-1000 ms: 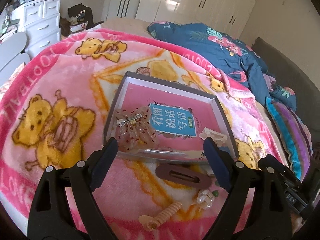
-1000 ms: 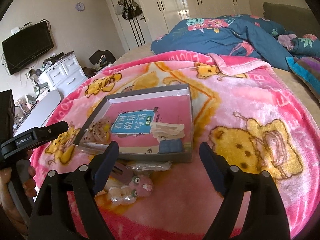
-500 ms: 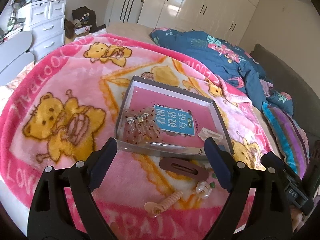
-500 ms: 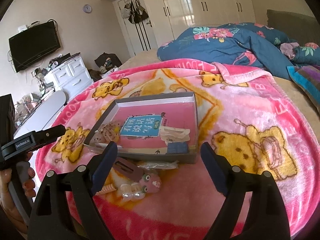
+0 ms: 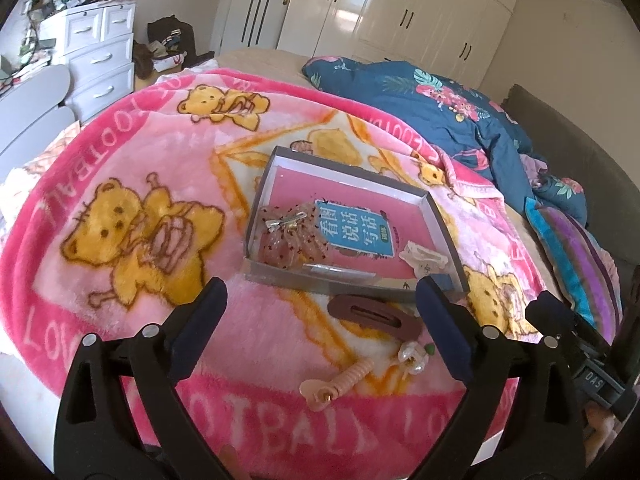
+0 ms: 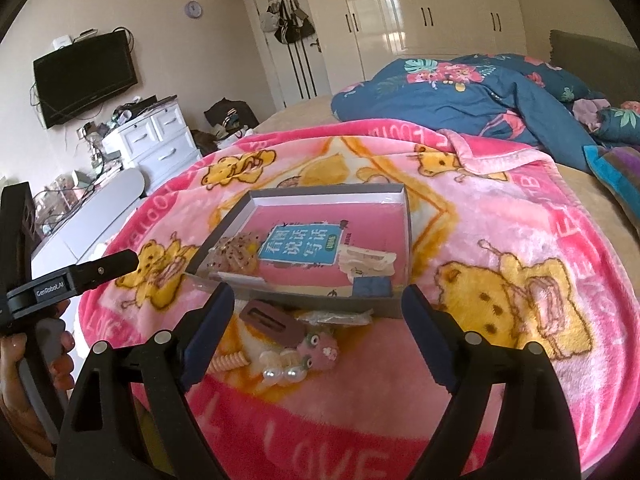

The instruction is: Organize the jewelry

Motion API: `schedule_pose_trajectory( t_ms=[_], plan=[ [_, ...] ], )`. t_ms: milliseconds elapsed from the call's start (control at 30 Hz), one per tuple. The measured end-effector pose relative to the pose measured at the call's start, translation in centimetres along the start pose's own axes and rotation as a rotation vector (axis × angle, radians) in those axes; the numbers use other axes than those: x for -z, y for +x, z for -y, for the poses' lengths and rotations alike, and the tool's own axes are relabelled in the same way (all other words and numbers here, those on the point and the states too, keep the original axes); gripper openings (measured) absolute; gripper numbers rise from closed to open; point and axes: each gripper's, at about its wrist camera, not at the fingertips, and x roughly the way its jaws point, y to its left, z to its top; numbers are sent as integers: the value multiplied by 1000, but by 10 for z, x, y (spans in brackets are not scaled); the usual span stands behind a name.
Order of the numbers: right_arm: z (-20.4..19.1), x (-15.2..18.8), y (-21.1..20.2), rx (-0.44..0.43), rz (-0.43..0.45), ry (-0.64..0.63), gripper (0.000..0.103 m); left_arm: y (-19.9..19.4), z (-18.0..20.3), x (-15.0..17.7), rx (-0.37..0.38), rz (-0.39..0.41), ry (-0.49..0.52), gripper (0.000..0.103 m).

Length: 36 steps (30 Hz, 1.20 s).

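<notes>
My left gripper [image 5: 320, 320] and right gripper [image 6: 318, 318] hang with fingers apart, empty; the brown clip [image 5: 374, 315] between them needs grasping, for the box [image 5: 352, 282] ahead.

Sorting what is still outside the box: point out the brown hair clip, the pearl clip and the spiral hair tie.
brown hair clip [image 5: 372, 315], left wrist view, on its flat top beside the slot.
pearl clip [image 6: 283, 372], right wrist view, on the pearls.
spiral hair tie [image 5: 352, 376], left wrist view, on its ribbed coil.

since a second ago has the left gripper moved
Yes. The left gripper has pulled back and up from the gray box, which now looks smaller and higher in its view.
</notes>
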Motion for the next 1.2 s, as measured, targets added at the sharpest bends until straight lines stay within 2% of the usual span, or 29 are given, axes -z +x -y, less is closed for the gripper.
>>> schedule_pose_trajectory(
  t_ms=[233,1200],
  plan=[
    [-7,6,-3,-10,-15,-28,85,-4,0,7,-7,-5,16,92],
    [-16,36,-15,-36,-58,-113,89,-9,20,45,-42,-57,138,92]
  ],
)
